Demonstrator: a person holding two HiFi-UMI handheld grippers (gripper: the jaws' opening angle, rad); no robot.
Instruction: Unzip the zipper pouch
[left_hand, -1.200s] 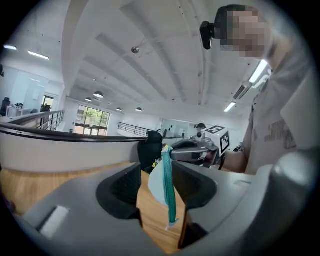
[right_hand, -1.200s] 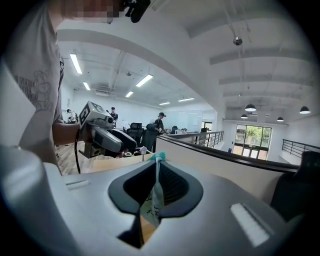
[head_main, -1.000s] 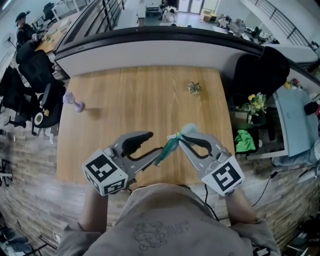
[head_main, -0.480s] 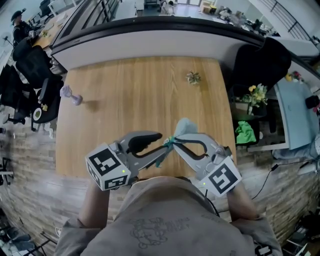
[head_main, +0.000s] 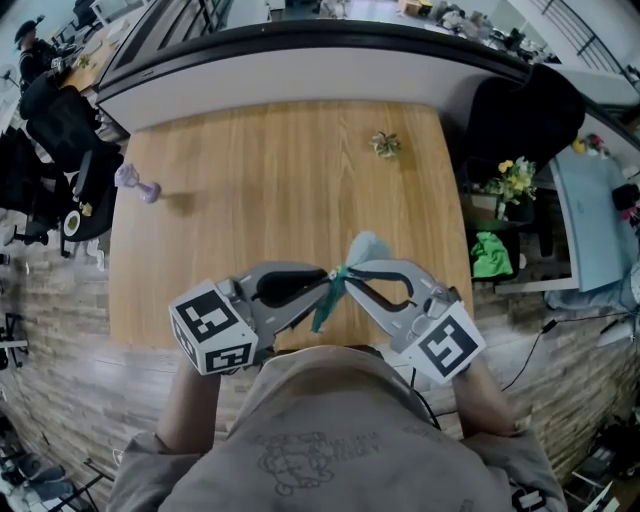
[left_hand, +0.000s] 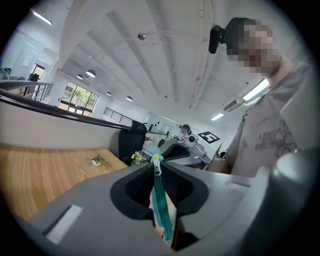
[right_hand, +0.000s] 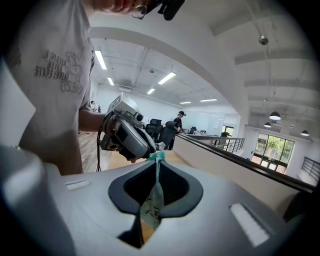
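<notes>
Pinching the teal zipper strip (left_hand: 160, 200), the left claw (head_main: 328, 278) has just been closing, and its jaws now press nearly together on it. Tip to tip with it, the right claw (head_main: 352, 270) is clamped on the pale green fabric zipper pouch (head_main: 366, 246), held over the near edge of the light wooden bench (head_main: 270, 180).

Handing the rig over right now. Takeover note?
Left claw: jaws just closed onto the teal zipper, near its top end.
Right claw: shut on the zipper pouch, held in the air over the near edge of the table.
Done: both grips set.
Left: pull the zipper open; no opening shows yet.
</notes>
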